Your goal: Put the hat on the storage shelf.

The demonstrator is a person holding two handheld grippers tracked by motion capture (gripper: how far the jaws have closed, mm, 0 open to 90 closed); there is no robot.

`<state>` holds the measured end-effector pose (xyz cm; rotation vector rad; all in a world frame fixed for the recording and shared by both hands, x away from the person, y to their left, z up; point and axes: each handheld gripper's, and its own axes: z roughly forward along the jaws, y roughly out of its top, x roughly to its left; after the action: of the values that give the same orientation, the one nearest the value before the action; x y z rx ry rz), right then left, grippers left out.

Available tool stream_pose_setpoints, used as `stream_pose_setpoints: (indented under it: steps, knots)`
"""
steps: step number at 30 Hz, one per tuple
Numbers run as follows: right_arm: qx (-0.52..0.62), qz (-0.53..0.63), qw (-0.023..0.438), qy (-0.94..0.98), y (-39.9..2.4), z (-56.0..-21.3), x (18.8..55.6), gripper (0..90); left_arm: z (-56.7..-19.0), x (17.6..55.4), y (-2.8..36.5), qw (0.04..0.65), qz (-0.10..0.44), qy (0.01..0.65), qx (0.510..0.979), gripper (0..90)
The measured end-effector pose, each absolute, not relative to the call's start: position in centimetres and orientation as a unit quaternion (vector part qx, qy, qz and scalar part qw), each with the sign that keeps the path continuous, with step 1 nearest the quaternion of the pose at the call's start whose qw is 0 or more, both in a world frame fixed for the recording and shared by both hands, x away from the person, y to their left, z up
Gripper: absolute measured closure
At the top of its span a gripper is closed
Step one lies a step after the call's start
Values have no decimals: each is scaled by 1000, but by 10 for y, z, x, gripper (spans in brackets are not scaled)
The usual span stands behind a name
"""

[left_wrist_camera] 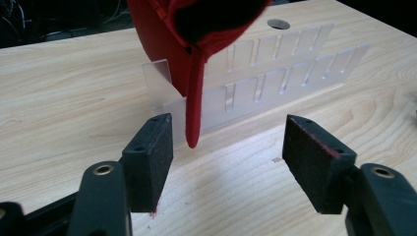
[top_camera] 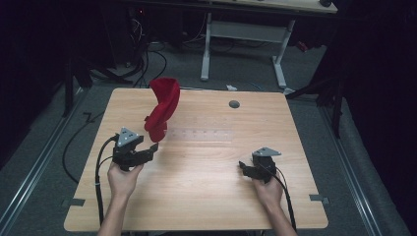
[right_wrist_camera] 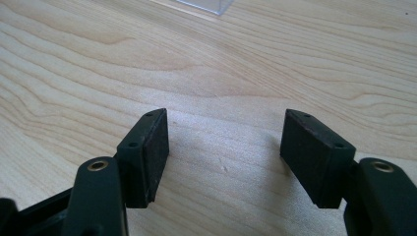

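A red cap [top_camera: 162,110] stands upright at the left end of a clear slotted rack [top_camera: 206,133] on the wooden table. In the left gripper view the cap [left_wrist_camera: 196,44] hangs its narrow red edge down in front of the rack [left_wrist_camera: 275,78]. My left gripper [left_wrist_camera: 228,147] is open just short of that edge, which lies nearer the left pad and touches neither. From above, the left gripper [top_camera: 150,150] points at the cap's base. My right gripper [top_camera: 243,167] sits low at the table's right front, open over bare wood [right_wrist_camera: 226,142].
A grey round grommet [top_camera: 234,104] is set in the table behind the rack. One corner of the rack [right_wrist_camera: 204,5] shows at the top of the right gripper view. A white desk frame [top_camera: 241,32] stands beyond the table, and cables [top_camera: 74,142] trail on the floor at left.
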<state>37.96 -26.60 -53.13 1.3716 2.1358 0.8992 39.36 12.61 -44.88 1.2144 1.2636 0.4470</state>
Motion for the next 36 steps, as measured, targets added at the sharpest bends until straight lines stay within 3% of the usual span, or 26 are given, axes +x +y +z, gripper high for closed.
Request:
stream_pose_setpoints:
  steps: [36]
  knots:
    - [497, 325, 222, 773, -266, -531, 379, 354, -470, 360, 95, 612, 152, 528, 569, 349]
